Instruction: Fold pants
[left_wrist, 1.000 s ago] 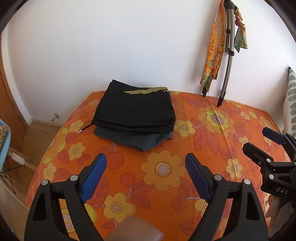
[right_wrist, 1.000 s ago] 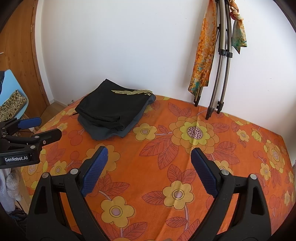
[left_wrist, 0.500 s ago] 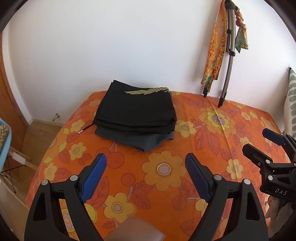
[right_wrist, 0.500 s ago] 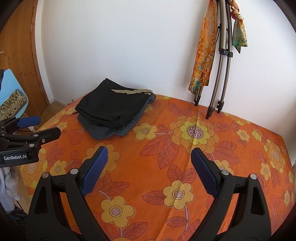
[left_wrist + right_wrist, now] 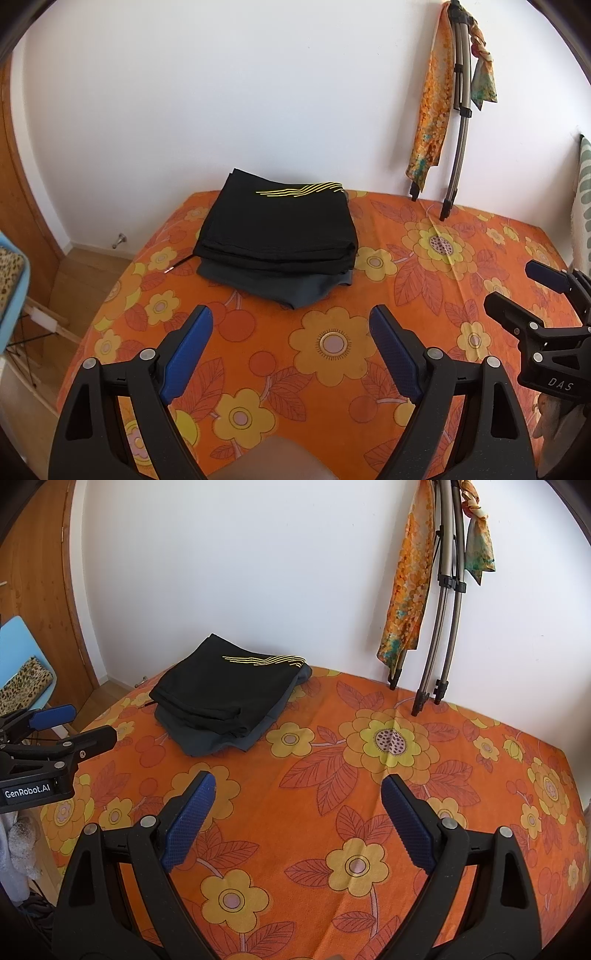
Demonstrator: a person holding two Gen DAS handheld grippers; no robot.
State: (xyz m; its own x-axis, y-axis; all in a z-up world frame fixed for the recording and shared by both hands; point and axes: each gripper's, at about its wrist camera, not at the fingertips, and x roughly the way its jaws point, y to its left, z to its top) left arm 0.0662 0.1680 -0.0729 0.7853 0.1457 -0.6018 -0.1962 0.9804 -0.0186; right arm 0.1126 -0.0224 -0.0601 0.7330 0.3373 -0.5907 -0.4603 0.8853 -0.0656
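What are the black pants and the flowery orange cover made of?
The folded black pants with yellow stripes look like a smooth, matte sports fabric, probably synthetic: flat, crisp folds without shine. The orange flower-print bed cover looks like soft woven cloth, maybe cotton: dull surface with faint creases.

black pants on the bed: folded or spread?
Folded. The black pants lie as a compact layered rectangle atop a grey garment on the bedspread.

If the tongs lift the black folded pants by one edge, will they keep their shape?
Probably not: the black pants look like soft layered fabric, so they would likely droop and unfold. They seem light. Pushed, they might drag the grey garment underneath.
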